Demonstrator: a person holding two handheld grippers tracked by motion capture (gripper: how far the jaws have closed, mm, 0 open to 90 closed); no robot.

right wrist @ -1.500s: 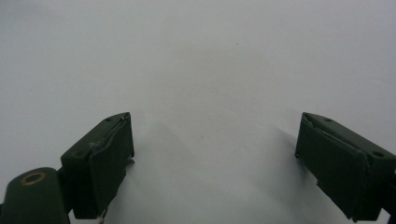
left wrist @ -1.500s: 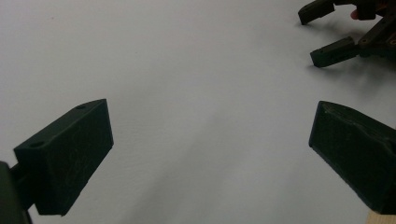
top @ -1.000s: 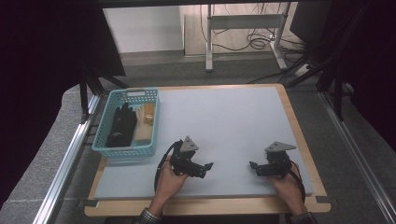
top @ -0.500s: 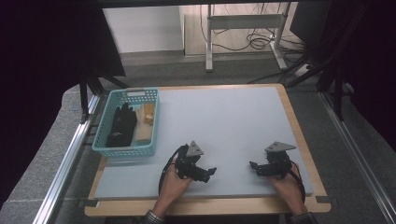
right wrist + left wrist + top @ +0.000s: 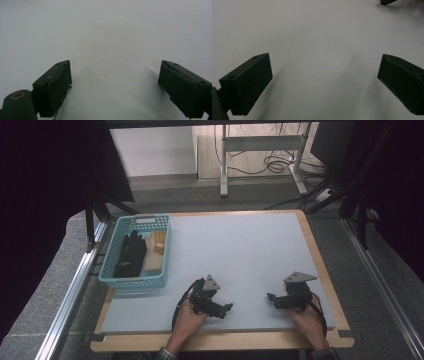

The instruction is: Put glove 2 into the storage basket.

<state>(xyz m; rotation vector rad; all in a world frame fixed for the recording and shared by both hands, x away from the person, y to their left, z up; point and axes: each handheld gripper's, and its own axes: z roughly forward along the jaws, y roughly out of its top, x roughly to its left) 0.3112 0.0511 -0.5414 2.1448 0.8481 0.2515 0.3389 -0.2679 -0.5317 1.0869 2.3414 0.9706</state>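
Nothing looks begun: the black glove point(image 5: 129, 255) and tan glove point(image 5: 155, 254) lie side by side in the basket point(image 5: 131, 281) at the counter's point(image 5: 240, 250) left. Both the left gripper point(image 5: 224, 309) and right gripper point(image 5: 272, 299) rest near the front edge, fingers apart, empty.

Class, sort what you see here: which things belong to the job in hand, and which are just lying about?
In the job:
left hand-held gripper, open
right hand-held gripper, open
basket
black glove
tan glove

Lying about:
metal stand
floor cables
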